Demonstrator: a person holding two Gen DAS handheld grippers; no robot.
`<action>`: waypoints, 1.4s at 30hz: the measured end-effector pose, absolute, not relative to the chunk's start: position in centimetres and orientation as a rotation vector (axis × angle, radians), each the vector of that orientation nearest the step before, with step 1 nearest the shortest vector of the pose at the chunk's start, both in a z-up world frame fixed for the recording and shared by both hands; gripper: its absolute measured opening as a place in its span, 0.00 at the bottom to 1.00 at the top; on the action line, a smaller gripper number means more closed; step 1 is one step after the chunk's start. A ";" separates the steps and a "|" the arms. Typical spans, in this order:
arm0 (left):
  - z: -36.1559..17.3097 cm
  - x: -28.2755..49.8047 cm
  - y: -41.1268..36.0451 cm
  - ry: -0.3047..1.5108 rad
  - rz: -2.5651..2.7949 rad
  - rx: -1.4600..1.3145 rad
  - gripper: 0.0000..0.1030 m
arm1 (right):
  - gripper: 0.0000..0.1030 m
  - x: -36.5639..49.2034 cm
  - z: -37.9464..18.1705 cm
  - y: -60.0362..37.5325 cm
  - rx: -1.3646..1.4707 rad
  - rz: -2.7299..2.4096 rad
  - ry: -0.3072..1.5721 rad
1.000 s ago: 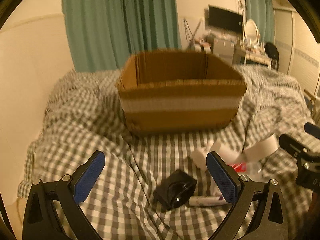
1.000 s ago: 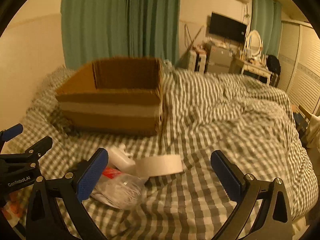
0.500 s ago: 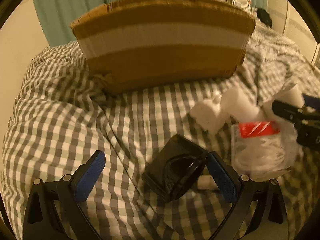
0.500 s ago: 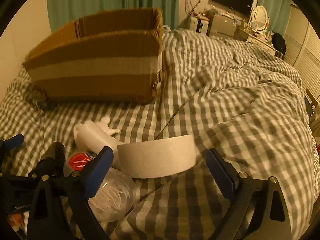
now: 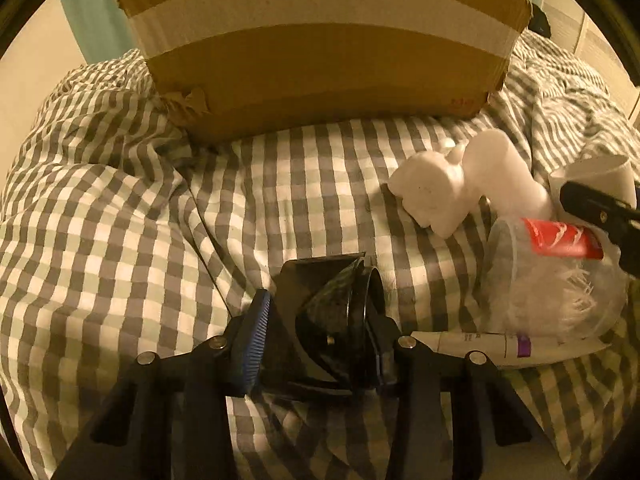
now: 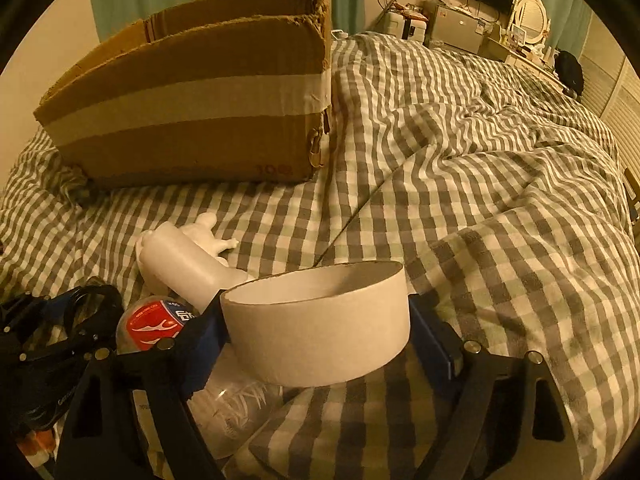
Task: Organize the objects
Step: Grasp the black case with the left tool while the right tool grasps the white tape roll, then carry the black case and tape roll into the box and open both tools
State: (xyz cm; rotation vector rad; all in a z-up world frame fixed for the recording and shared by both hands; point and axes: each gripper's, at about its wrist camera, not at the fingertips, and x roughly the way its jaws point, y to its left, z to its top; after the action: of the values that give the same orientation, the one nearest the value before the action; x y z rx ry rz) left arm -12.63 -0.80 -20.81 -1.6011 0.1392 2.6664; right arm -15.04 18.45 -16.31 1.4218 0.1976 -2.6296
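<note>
While both grippers sit low over a grey-and-white checked bedcover (image 6: 480,168), two pickups are under way in front of an open brown cardboard box banded with pale tape (image 6: 192,112). The left gripper (image 5: 316,336) has just been closing its jaws, and the blue pads now bracket a glossy black, folded plastic object (image 5: 332,320) lying on the cover; the left pad looks to press its side, while contact at the far pad is hidden. The right gripper (image 6: 316,332) has likewise been closing its jaws around a wide white roll of tape (image 6: 320,320) standing on edge, both pads at its outer wall.

To do this step well, each squeeze should finish before any lift: the black piece is slick and angled, so a centred hold would likely stop it twisting out. The roll's thin wall may flex, so firm but not crushing pressure seems wise, then a straight rise clear of its neighbours. Those neighbours crowd close: a white plastic spray bottle (image 6: 188,268), a clear plastic tub with a red label (image 6: 160,324) holding white strands, and a white tube with a purple band (image 5: 508,348).

Legible writing is scarce. Faint red marks sit low on the box front, unreadable. The red label carries white characters too small to make out. Print on the tube is blurred.
</note>
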 end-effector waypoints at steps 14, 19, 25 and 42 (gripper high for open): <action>-15.8 -9.8 -1.7 0.055 2.703 -1.446 0.09 | 0.81 -11.0 -11.5 17.3 1.215 -2.665 0.221; -12.6 -9.2 -1.5 0.079 2.777 -1.339 0.09 | 0.81 -9.7 -9.5 16.9 1.140 -2.665 0.225; -7.2 -10.5 -1.9 0.147 2.853 -1.193 0.09 | 0.81 -9.0 -5.7 16.4 1.025 -2.674 0.246; 1.3 -26.1 -5.4 0.026 2.864 -1.099 0.09 | 0.81 -23.5 4.2 11.9 0.886 -2.622 0.249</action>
State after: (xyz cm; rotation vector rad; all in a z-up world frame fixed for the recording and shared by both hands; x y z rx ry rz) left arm -26.08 -5.40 1.29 -1.0991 0.0261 2.8642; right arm -23.50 11.92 4.23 0.8859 0.2490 -2.6219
